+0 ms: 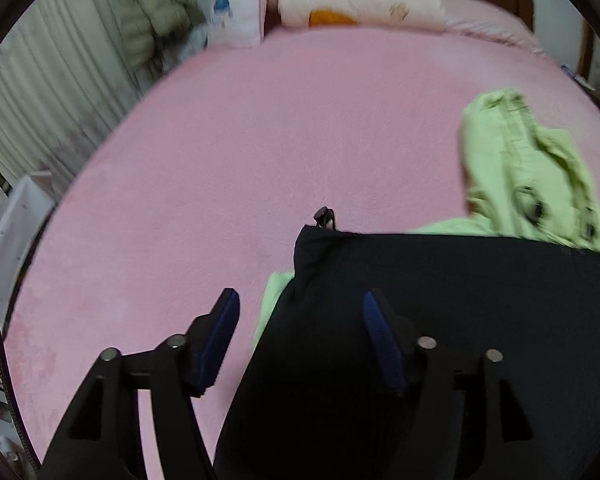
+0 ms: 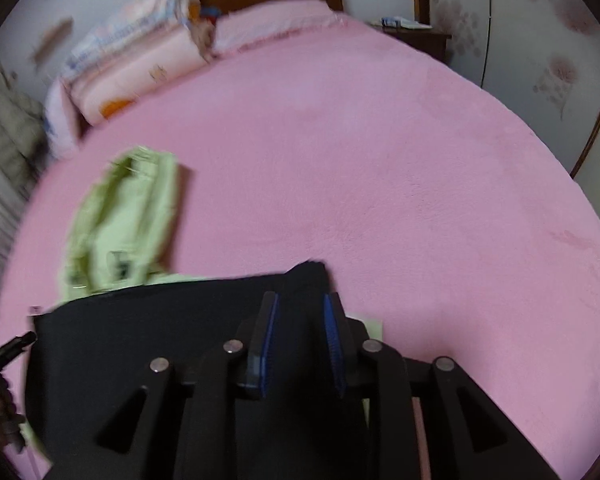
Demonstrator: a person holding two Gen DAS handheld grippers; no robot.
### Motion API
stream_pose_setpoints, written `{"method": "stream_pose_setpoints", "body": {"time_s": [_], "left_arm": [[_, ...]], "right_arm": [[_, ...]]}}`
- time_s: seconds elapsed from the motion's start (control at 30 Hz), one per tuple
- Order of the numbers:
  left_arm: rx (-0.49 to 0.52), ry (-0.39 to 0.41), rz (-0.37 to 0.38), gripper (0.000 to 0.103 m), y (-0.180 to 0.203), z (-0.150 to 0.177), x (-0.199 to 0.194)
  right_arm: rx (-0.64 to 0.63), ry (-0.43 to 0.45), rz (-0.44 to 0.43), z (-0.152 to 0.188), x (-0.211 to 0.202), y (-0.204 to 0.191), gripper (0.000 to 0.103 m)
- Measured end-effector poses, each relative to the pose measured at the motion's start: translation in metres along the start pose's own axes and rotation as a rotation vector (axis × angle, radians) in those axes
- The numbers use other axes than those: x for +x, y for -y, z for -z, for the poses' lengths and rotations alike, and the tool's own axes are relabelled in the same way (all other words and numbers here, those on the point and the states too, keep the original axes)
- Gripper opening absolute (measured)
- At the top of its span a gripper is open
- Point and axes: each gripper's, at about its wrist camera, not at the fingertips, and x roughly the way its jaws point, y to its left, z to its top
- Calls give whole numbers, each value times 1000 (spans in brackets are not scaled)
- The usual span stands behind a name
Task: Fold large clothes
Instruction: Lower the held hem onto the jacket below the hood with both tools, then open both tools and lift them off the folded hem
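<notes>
A pink bed fills both views. The dark garment lies at the lower frame over a light green garment. The left hand-held gripper is spread, gripping nothing; the right hand-held gripper stands slightly parted over dark cloth — released, I judge. Next, smooth the fold flat — square the edges before regrasping.

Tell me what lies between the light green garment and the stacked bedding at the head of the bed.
Only bare pink bed cover lies between the light green garment and the stacked bedding. Both wrist views show it.
</notes>
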Motion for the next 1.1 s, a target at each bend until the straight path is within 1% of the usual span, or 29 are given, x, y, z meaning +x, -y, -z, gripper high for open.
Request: {"method": "stream_pose_setpoints", "body": {"time_s": [0.07,0.13,0.2,0.23,0.27,0.3,0.37,0.4,0.43,0.5,0.53,0.57,0.6,0.63,0.7,0.73,0.8,0.83,0.87,0.97,1.1], "left_arm": [[4,20,23,64,4,26,-32],[4,18,42,64,13,54,-54],[16,3,33,64,29,84,-65],[28,0,17,64,35,95,-65],[48,-13,-21,64,41,107,-62],[60,-34,-56,64,48,114,-59],[56,-85,-125,64,47,129,-44],[47,-99,-141,64,43,132,-41],[35,-102,-157,67,36,135,-36],[28,-90,-178,74,24,137,-29],[39,-80,-184,79,20,139,-27],[50,-74,-188,81,16,140,-25],[56,-72,-185,81,13,141,-25],[61,-69,-177,81,11,142,-23],[59,-67,-164,82,8,144,-20],[53,-68,-159,82,8,145,-17],[27,-77,-144,82,6,148,-11],[17,-83,-139,82,4,147,-9],[8,-89,-136,82,0,145,-7],[4,-122,-122,83,-4,139,-4],[3,-196,-79,83,-12,126,-10]], "right_arm": [[-36,6,-22,23,-22,-18,26],[-117,-42,-25,55,-32,-46,26],[-222,-78,-41,95,-34,-83,26],[-265,-95,-56,110,-32,-99,26],[-299,-104,-60,124,-29,-110,26],[-328,-109,-53,135,-26,-118,26],[-371,-118,-24,153,-16,-125,25],[-378,-118,16,156,-10,-121,25],[-375,-118,62,159,-5,-115,25],[-335,-113,162,158,1,-84,25],[-312,-113,229,159,2,-63,23],[-281,-116,295,158,3,-36,19],[-249,-120,309,158,2,-17,5],[-209,-130,278,158,-1,7,0],[-190,-146,211,160,-3,21,0],[-208,-154,211,162,-3,20,0],[-272,-157,261,166,2,10,0],[-279,-162,281,167,5,7,0],[-259,-166,289,166,8,6,0],[-179,-178,277,162,8,11,0],[-155,-226,249,153,3,13,2]]}}
